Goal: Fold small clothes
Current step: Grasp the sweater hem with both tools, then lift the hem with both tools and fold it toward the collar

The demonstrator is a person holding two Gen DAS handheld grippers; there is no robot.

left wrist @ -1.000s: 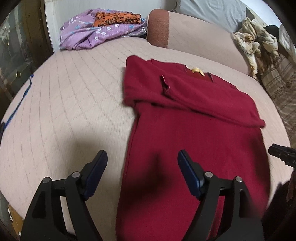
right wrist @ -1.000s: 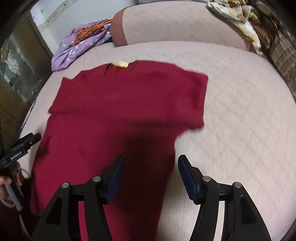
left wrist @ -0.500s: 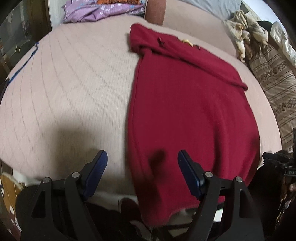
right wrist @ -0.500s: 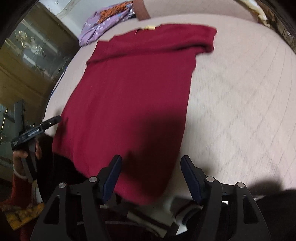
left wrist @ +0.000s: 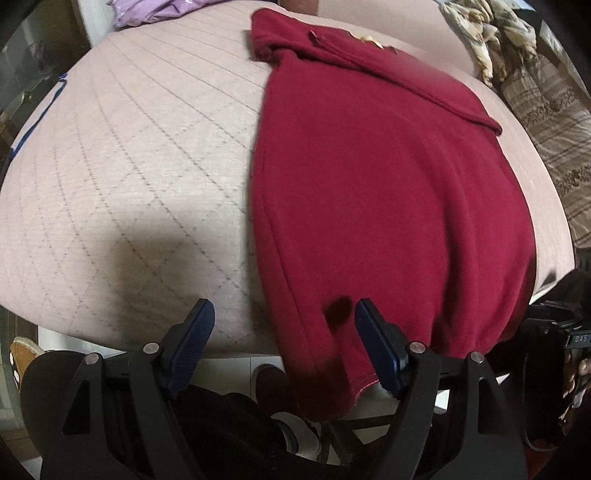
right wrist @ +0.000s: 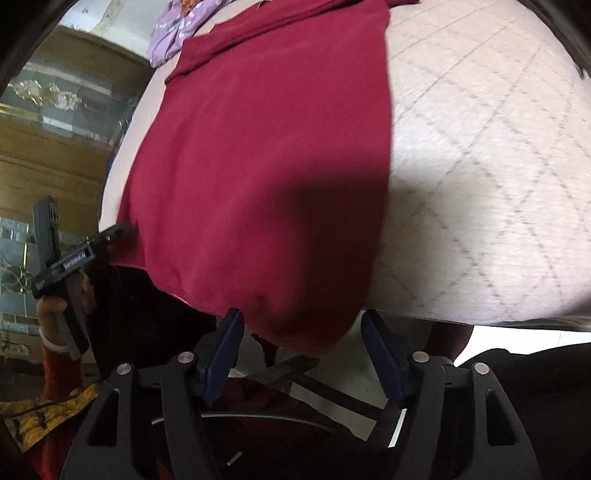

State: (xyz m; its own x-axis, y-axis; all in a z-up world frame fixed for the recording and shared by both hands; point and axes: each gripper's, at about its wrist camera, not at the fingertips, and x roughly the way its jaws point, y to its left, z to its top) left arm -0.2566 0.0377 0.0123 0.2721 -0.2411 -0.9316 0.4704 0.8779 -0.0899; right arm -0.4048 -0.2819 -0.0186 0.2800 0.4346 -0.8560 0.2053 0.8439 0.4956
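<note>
A dark red shirt [left wrist: 369, 166] lies lengthwise on the beige quilted bed [left wrist: 129, 166], sleeves folded across its far end. Its hem hangs over the near bed edge. My left gripper [left wrist: 284, 336] is open and empty at the hem's left corner, which lies between its fingers. In the right wrist view the shirt [right wrist: 266, 155] fills the middle, and my right gripper [right wrist: 301, 343] is open and empty just below the hem's right corner. The left gripper [right wrist: 66, 258] shows at the left there, held in a hand.
A purple floral cloth [left wrist: 155, 11] lies at the bed's far left. A crumpled beige cloth [left wrist: 498, 33] and a striped blanket [left wrist: 546, 122] lie at the far right. A wooden glass cabinet [right wrist: 48, 129] stands left of the bed. The floor [left wrist: 236, 365] shows below the bed edge.
Both grippers have drawn back and down from above the shirt's middle to its hem at the near bed edge. Both stay open. The shirt has not moved.
</note>
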